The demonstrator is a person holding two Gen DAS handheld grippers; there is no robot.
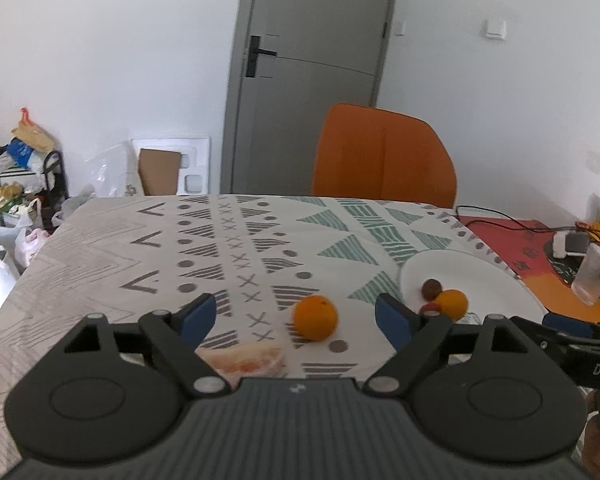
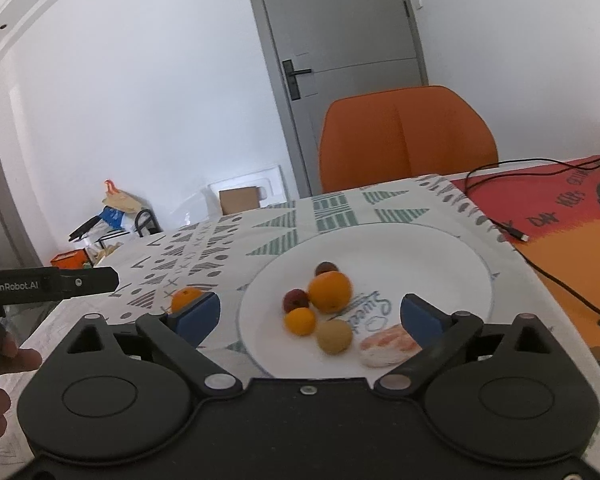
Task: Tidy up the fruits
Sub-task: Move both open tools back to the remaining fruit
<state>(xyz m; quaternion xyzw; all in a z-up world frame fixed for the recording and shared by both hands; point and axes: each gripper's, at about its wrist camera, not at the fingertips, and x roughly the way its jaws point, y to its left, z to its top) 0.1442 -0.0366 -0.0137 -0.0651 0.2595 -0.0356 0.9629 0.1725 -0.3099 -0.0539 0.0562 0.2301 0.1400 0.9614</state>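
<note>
Two grippers: I hold both over a patterned tablecloth (image 1: 100, 248), each with blue-padded fingers spread wide and nothing between them.
Left gripper (image 1: 296, 316): released, fingers apart; I see an orange (image 1: 315, 317) lying on the cloth in the gap between the pads, nearer the right pad, touching neither.
Peeled segment, left view: a pale pink-and-white citrus piece (image 1: 246, 360) lies on the cloth just behind the left finger, close to the gripper body and partly hidden by it.
Right gripper (image 2: 310, 312): released, fingers apart, poised over the near side of a white plate (image 2: 420, 248).
Plate contents: a large orange (image 2: 330, 291) sits ahead of the fingers and between them; a dark red fruit (image 2: 296, 299) touches its left side; a small orange fruit (image 2: 300, 321) and a tan round fruit (image 2: 334, 336) lie nearer the gripper body; a dark brown fruit (image 2: 326, 268) sits beyond the large orange.
Second segment: a peeled pink citrus piece (image 2: 386, 346) rests on the plate just inside the right finger, partly covered by it.
Loose fruit, right view: the orange on the cloth shows just outside the left finger, off the plate.
Beyond the fingers: an orange chair (image 2: 408, 136) stands at the table's far edge before a grey door (image 2: 340, 40); a black cable (image 2: 540, 272) runs across a red mat (image 2: 560, 208) to the right of the right finger.
</note>
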